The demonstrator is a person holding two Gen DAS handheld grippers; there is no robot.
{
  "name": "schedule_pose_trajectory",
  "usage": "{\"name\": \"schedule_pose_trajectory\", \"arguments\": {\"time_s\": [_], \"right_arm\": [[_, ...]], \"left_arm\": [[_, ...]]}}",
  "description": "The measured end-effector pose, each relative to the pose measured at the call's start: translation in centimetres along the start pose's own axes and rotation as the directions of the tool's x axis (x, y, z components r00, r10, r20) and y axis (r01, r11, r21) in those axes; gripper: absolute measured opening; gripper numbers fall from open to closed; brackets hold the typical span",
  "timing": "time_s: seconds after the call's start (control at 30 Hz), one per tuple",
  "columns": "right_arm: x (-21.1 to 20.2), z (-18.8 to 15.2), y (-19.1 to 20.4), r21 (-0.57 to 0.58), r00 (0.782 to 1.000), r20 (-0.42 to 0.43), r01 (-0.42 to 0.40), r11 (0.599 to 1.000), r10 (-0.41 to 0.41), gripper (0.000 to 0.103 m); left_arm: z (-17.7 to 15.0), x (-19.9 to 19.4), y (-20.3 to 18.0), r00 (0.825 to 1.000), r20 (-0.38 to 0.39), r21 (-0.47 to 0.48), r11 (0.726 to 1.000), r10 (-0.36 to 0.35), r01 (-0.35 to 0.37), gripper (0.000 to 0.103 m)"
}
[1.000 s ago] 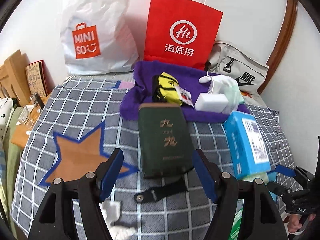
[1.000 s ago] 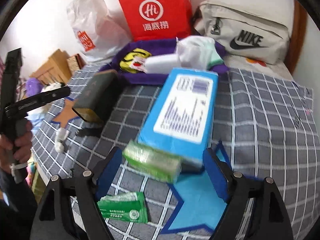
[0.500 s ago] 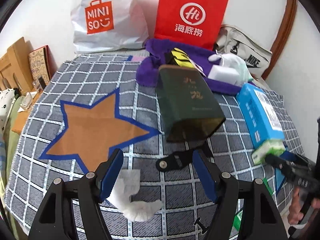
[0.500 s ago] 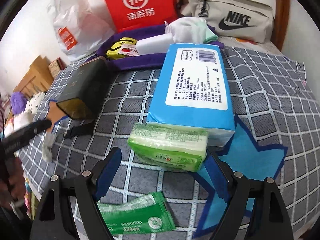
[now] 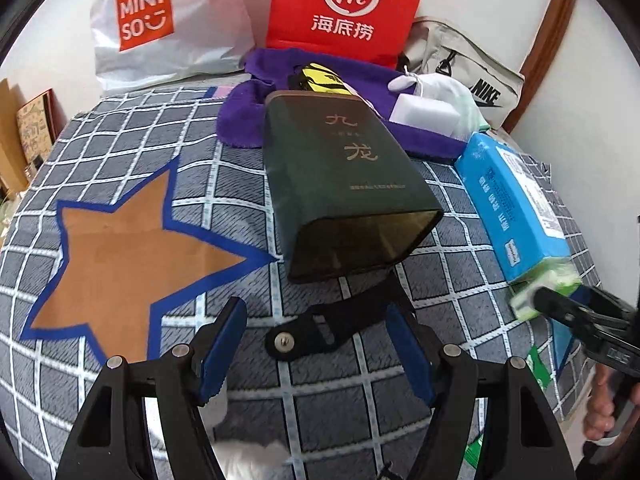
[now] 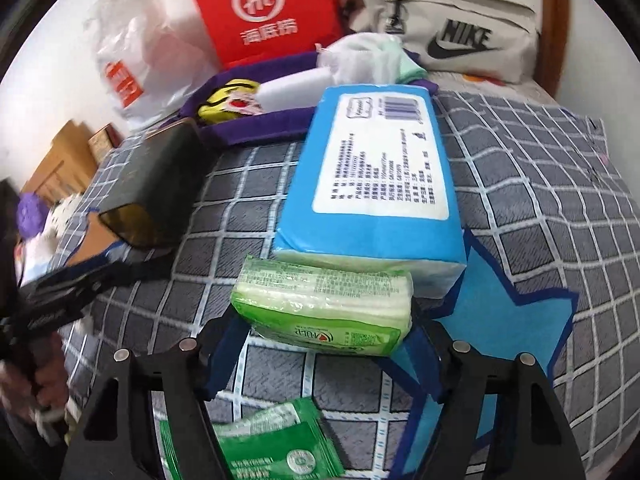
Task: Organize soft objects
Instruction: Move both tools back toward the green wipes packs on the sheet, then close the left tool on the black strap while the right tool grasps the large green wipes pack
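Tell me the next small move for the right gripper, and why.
Probably close the right gripper on the green tissue pack. The pack already sits between its open blue pads, leaning against the blue tissue pack beside the blue star. The left gripper is open over a black strap, holding nothing.

Orange star [image 5: 116, 256] lies free (seemingly); dark box [image 5: 344, 184] crowds its right.
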State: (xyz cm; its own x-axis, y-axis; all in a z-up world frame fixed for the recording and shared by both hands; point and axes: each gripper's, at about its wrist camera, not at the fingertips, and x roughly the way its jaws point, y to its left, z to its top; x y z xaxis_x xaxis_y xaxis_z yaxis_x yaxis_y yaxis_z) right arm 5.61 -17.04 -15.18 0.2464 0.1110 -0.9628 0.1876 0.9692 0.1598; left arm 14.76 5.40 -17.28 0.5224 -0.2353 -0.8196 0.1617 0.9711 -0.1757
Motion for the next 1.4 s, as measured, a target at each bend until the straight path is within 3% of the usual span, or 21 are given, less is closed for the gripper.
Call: {"name": "schedule_pose_trajectory", "arguments": {"time_s": [0.17, 0.47, 0.6, 0.67, 0.77, 0.87, 0.9, 0.97, 1.07, 1.17, 1.23, 1.3, 1.4], "right_arm": [[-1.1, 0.1, -0.7, -0.009, 0.999, 0.012, -0.050, 0.999, 0.050, 0.072], [-1.2, -0.7, -2.0, 0.006, 0.997, 0.006, -0.076, 0.997, 0.076, 0.072], [-1.5, -1.3, -2.4, 0.005, 0.996, 0.009, -0.088, 0.996, 0.088, 0.072], [-1.8, -1.6, -2.7, 0.009, 0.996, 0.012, -0.094, 0.996, 0.093, 0.072], [-2.1, -1.9, -3.2, 0.009, 0.996, 0.020, -0.089, 0.996, 0.089, 0.072], [-2.4, -2.3, -3.7, 0.012, 0.996, 0.022, -0.086, 0.996, 0.086, 0.072], [-2.4, -2.4, -3.8, 0.011, 0.996, 0.022, -0.084, 0.996, 0.083, 0.072], [-2.4, -2.5, -4.0, 0.011, 0.997, 0.022, -0.078, 0.997, 0.078, 0.072], [-2.3, -2.5, -4.2, 0.012, 0.996, 0.018, -0.085, 0.996, 0.084, 0.072], [-2.2, -2.7, -4.1, 0.007, 0.996, 0.014, -0.090, 0.996, 0.090, 0.072], [-2.2, -2.8, -3.9, 0.001, 0.995, 0.011, -0.096, 0.995, 0.096, 0.072], [-2.2, -2.9, -3.6, -0.008, 0.995, 0.009, -0.098, 0.995, 0.098, 0.072], [-2.5, -2.9, -3.2, -0.029, 0.995, 0.017, -0.095, 0.995, 0.095, 0.072]], "left_arm": [[0.1, 1.1, -0.9, 1.000, -0.020, 0.052, 0.999, 0.009, -0.008, 0.068], [-2.5, -0.7, -3.4, 0.987, -0.082, 0.067, 0.987, -0.142, 0.147, 0.068], [-2.4, -0.8, -4.9, 0.997, -0.052, 0.125, 0.991, -0.051, 0.057, 0.068], [-1.7, 0.1, -5.0, 0.997, -0.059, 0.122, 0.991, -0.042, 0.049, 0.067], [-1.1, 0.6, -5.4, 0.999, -0.039, 0.148, 0.989, 0.024, -0.018, 0.053], [-1.7, 0.7, -6.1, 0.993, -0.004, 0.213, 0.970, 0.118, -0.115, 0.029], [-1.8, 0.4, -6.1, 0.996, -0.007, 0.222, 0.971, 0.094, -0.090, 0.023], [-2.0, 0.2, -6.1, 0.999, -0.032, 0.206, 0.978, 0.024, -0.017, 0.023], [-2.1, 0.4, -6.5, 0.998, -0.030, 0.217, 0.975, 0.050, -0.042, 0.024], [-1.8, 0.8, -7.0, 0.999, -0.034, 0.215, 0.976, 0.036, -0.028, 0.035], [-1.9, 1.1, -7.4, 0.999, -0.019, 0.228, 0.973, 0.050, -0.045, 0.034], [-2.0, 1.1, -7.5, 0.999, -0.010, 0.244, 0.969, 0.045, -0.041, 0.020], [-1.7, 0.9, -7.1, 0.999, -0.020, 0.219, 0.976, 0.027, -0.022, 0.020]]}}
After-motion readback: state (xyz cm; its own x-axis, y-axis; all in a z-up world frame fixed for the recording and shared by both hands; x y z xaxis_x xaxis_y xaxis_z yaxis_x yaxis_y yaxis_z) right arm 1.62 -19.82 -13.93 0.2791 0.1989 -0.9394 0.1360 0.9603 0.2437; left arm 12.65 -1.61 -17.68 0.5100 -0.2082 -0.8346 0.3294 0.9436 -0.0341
